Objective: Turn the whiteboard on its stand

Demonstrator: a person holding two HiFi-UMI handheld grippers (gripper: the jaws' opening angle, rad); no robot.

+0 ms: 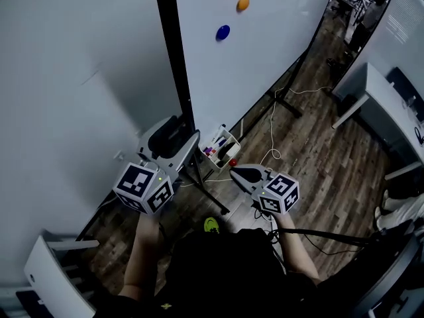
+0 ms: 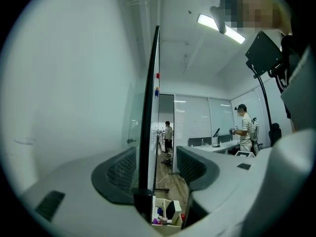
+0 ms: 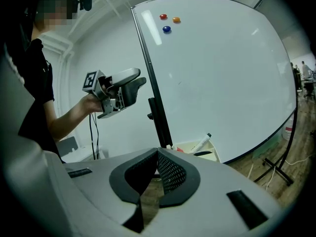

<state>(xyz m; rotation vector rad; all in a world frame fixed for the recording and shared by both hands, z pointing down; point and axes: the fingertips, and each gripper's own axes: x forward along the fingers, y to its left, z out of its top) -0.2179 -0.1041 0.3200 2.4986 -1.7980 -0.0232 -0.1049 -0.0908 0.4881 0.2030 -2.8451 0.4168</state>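
On our left gripper (image 2: 156, 154) the jaws stand wide apart astride the upright whiteboard (image 1: 265, 45) at its black side edge, not clamped on it. Our right gripper (image 3: 158, 152) has its jaws together, empty, facing the board's front.

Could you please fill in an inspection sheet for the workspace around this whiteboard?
Surface: wood floor.
Job's things: whiteboard upright on its stand; three magnets near its top.
Clutter: marker tray at the frame's foot.
Grippers: left gripper open, facing the board's black frame; right gripper shut, empty.
Cables: white cable across the floor; black cable behind the right gripper.
Surroundings: white desk; person standing beyond.
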